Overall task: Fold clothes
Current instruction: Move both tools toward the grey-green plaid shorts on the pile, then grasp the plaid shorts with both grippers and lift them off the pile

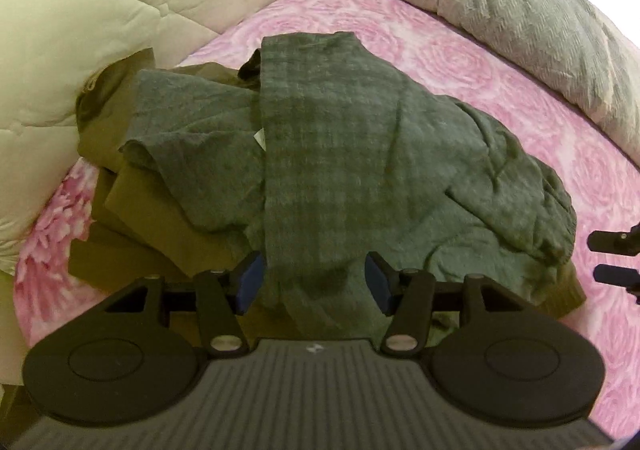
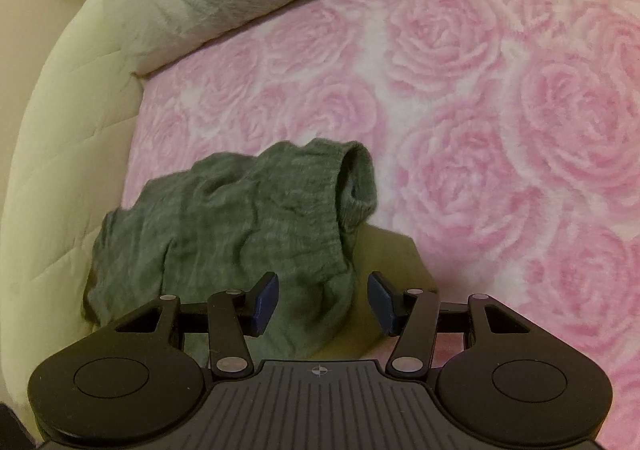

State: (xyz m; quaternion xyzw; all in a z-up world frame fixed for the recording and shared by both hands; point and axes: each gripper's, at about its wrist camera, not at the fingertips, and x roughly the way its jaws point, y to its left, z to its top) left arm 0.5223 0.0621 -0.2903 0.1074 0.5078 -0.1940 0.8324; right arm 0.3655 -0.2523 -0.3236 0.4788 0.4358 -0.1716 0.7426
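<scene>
Left wrist view: the left tongs [image 1: 314,286] stand spread, released, a strip of the grey knit sweater [image 1: 340,153] lying between the pads without being pinched. The sweater sprawls over olive garments [image 1: 132,205] on the pink rose bedspread [image 1: 460,61]; the right tongs [image 1: 614,258] peek in at 3 o'clock.

Right wrist view: the right tongs, released, hover over the sweater's cuff [image 2: 356,185] at 12 o'clock.

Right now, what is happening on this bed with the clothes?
A person is folding clothes with two handheld grippers. A grey knitted garment lies crumpled on an olive green garment, on the pink rose-patterned bed cover. The left gripper is open, with a strip of the grey knit lying between its fingers. The right gripper is open too, at the garment's edge, gripping nothing.
</scene>
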